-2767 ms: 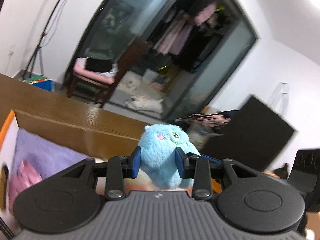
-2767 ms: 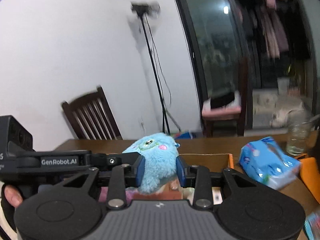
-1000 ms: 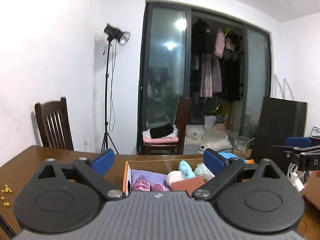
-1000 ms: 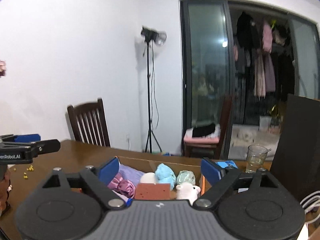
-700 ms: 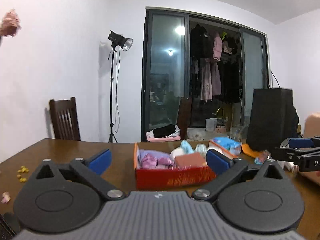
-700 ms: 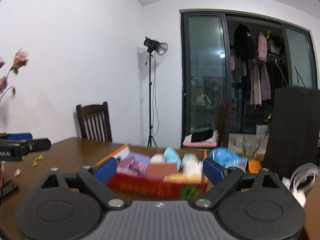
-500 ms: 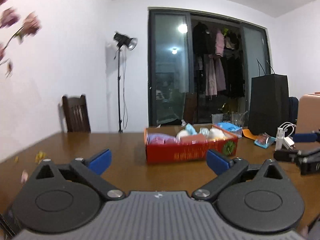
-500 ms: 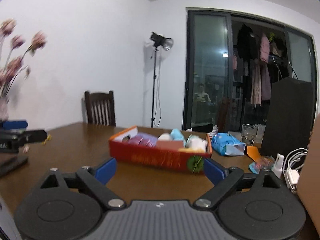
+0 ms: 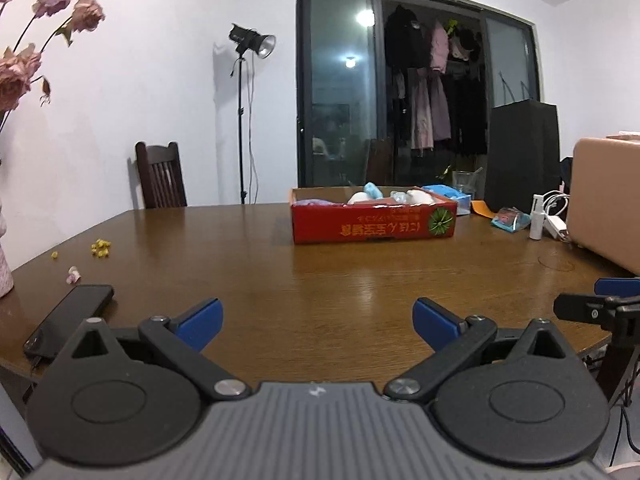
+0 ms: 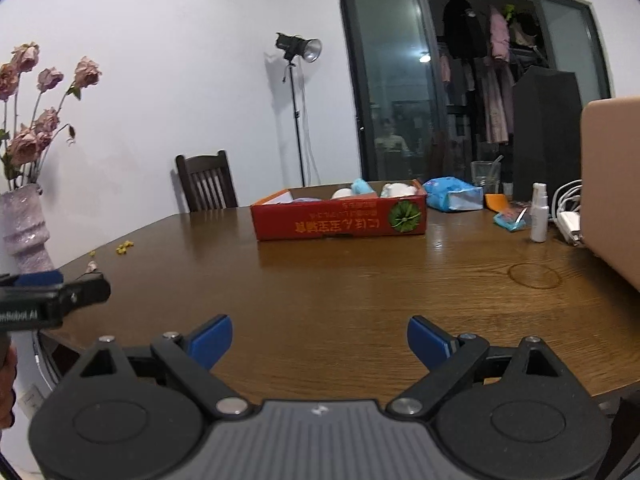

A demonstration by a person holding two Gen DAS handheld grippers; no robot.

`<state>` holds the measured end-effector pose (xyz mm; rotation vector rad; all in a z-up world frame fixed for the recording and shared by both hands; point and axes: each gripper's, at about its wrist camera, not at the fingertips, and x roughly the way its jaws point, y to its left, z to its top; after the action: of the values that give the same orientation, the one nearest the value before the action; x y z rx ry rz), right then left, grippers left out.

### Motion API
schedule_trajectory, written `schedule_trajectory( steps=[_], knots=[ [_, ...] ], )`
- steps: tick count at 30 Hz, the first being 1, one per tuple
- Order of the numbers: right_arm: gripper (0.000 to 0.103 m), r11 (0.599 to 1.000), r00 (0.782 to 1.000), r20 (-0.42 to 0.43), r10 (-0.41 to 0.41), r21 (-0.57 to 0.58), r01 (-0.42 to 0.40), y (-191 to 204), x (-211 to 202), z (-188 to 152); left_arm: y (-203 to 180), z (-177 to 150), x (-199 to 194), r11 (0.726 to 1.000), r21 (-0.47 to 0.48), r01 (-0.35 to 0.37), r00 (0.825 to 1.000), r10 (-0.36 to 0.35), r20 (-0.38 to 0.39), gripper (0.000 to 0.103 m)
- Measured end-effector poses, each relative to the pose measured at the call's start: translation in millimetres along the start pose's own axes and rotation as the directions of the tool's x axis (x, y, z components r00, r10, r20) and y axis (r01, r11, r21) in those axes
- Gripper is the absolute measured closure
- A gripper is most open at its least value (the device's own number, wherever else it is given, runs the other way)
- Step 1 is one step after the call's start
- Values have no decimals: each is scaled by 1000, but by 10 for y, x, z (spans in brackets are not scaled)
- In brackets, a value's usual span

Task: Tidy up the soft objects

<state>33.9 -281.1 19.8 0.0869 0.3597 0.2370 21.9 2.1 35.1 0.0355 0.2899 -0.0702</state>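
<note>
Hovering spread wide and empty at the table's (image 9: 360, 280) near edge, left gripper (image 9: 316, 320) and right gripper (image 10: 320, 338) face the red box (image 9: 374, 224) of soft toys (image 10: 362, 188) toward its far edge

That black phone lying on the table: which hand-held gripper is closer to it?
Left. The black phone lies just beside the left hand-held gripper, off its left finger. The right hand-held gripper is farther to the right, and its camera does not show the phone.
</note>
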Motion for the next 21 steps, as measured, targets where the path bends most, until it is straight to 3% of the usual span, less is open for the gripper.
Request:
schedule_trajectory(
  steps=[13, 16, 21],
  knots=[
    [7, 999, 1000, 9, -27, 20, 27, -58, 0, -29, -77, 70, -33, 1000, 12, 18, 1000, -18, 23, 0],
    [0, 998, 999, 10, -51, 20, 51, -60, 10, -19, -80, 67, -28, 1000, 7, 23, 1000, -23, 20, 0],
    [0, 999, 999, 7, -46, 22, 45, -60, 36, -27, -60, 69, -24, 1000, 0, 21, 1000, -21, 20, 0]
  ],
)
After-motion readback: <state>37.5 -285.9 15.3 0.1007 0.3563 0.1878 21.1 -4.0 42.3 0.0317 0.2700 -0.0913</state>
